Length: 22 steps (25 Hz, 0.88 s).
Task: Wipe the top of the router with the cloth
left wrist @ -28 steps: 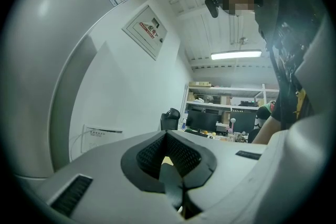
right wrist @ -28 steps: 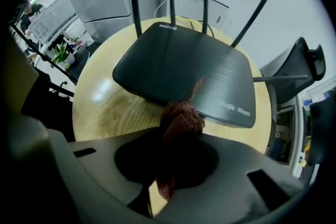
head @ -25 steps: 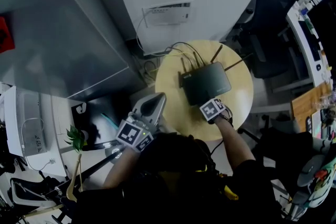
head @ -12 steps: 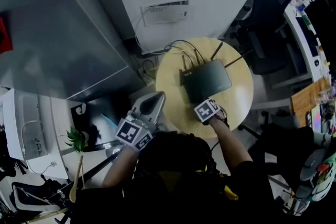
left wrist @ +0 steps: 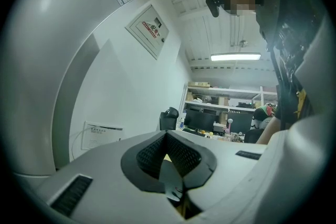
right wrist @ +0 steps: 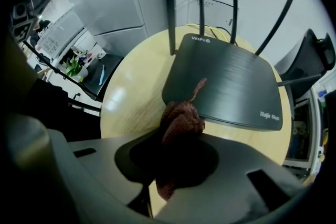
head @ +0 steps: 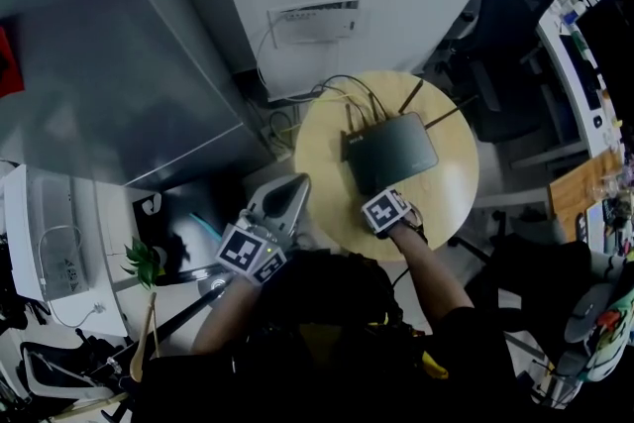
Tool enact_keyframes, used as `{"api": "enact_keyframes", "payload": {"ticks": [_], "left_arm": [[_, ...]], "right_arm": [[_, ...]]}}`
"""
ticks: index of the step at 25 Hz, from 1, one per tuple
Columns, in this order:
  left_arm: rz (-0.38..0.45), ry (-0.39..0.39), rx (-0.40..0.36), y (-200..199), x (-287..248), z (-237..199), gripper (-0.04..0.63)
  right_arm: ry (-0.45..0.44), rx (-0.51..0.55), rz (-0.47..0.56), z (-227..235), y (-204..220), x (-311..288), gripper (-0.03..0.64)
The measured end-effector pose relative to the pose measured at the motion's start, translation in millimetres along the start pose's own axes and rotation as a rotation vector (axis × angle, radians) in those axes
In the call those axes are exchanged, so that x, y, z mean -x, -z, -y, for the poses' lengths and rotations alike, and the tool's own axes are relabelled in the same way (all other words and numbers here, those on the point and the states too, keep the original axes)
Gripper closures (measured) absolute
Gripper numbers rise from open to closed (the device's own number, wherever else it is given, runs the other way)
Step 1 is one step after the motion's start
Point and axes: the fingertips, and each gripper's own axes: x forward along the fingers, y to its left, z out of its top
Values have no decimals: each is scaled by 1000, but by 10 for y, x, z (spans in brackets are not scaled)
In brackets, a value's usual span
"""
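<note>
A dark grey router (head: 389,152) (right wrist: 227,83) with several upright antennas lies on a round pale wooden table (head: 446,198) (right wrist: 131,92). My right gripper (head: 384,203) (right wrist: 176,136) hovers at the router's near left corner, shut on a bunched brown cloth (right wrist: 180,124). A tip of the cloth lies over the router's near edge. My left gripper (head: 287,196) (left wrist: 168,165) is held off the table's left side, jaws together with nothing between them, pointing up toward the wall.
Cables (head: 342,94) run from the router's back to a white wall box (head: 315,23). A dark office chair (head: 510,35) stands right of the table, a grey cabinet (head: 109,64) to the left. A desk with clutter (head: 594,64) is at far right.
My right gripper with the cloth has drifted left along the router's near edge. The left gripper has stayed in place.
</note>
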Motion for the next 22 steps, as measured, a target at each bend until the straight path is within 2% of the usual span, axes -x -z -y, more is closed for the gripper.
{"api": "enact_keyframes", "payload": {"ticks": [2, 12, 16, 18, 22], "left_arm": [[-6, 11, 3, 7, -6, 9, 603], [-72, 94, -5, 145, -3, 31, 603], [-98, 132, -17, 217, 11, 55, 603], [-110, 138, -8, 239, 28, 79, 604], [-104, 144, -42, 231, 65, 21, 603]], "right_arm": [[-35, -17, 28, -110, -60, -32, 552], [-34, -105, 101, -317, -173, 34, 552], [-63, -148, 120, -400, -229, 56, 552], [-93, -166, 158, -461, -305, 83, 552], [-103, -188, 221, -488, -521, 90, 554]]}}
